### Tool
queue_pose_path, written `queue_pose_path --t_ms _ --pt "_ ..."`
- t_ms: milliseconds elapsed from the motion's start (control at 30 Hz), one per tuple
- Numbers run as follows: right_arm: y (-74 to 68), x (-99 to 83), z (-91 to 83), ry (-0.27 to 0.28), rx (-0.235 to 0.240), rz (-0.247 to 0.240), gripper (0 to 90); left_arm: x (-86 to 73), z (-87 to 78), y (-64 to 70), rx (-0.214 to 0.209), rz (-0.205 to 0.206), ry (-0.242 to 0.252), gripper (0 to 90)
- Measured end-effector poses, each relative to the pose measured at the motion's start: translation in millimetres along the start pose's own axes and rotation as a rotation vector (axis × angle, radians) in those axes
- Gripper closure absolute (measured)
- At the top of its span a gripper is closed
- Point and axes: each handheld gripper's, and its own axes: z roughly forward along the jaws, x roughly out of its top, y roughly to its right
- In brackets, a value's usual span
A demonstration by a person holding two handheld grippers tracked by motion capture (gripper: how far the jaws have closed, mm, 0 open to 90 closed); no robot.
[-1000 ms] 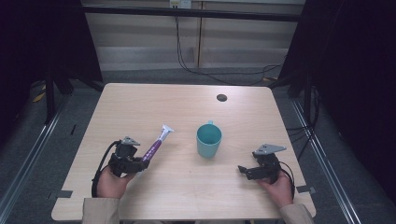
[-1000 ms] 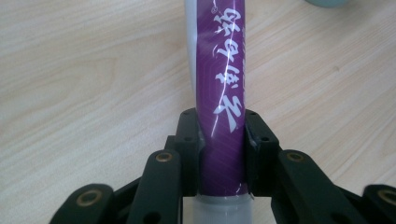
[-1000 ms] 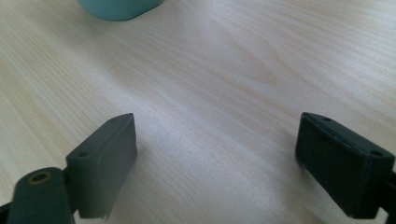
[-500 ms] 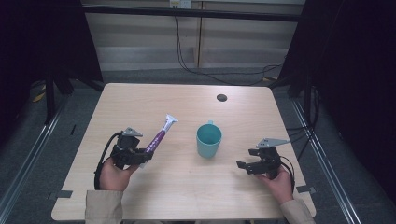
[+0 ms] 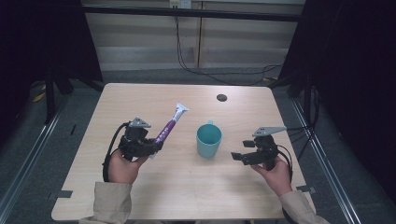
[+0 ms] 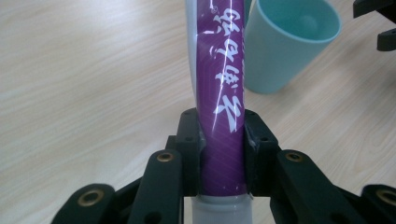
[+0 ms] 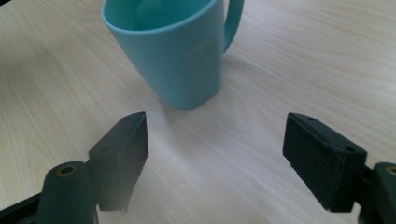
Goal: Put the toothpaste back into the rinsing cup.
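A purple toothpaste tube (image 5: 169, 125) with white lettering is clamped in my left gripper (image 5: 152, 145), held above the table and pointing up toward the far right. In the left gripper view the tube (image 6: 220, 88) rises between the two black jaws, its white cap end at the bottom. A teal mug (image 5: 208, 140) stands upright at the table's middle, right of the tube. My right gripper (image 5: 237, 157) hovers right of the mug, open and empty. The right gripper view has the mug (image 7: 173, 51) straight ahead, its handle at the far right side.
The light wooden table (image 5: 196, 200) carries a small dark round hole (image 5: 222, 97) near its far edge. Black frame posts and cables stand beyond the table. Grey floor lies on both sides.
My left gripper has lifted the tube and carried it a little toward the far right, closer to the mug. The right gripper has edged left toward the mug.
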Motion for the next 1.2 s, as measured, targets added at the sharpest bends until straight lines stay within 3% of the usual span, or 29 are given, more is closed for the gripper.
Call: queue_pose_path --t_ms 233,300,333,633,1200 --pt "-10.3 22.4 -3.2 0.011 0.022 -0.03 24.6 11.0 2.6 10.2 -0.017 0.01 0.03 72.4" --pt "-12.7 28.2 -3.9 0.012 0.025 -0.036 25.0 13.6 3.2 12.0 -0.021 0.032 0.025 72.4" --pt "-13.9 30.6 -4.2 0.012 0.029 -0.036 25.4 14.3 4.1 14.0 -0.024 0.022 0.031 72.4" --pt "-22.9 53.4 -2.5 0.012 0.044 -0.058 27.6 24.8 15.6 29.0 -0.061 0.058 0.035 72.4" --pt "-28.8 70.6 1.1 0.039 0.066 -0.042 27.4 34.6 43.8 50.7 -0.11 0.077 0.018 72.4"
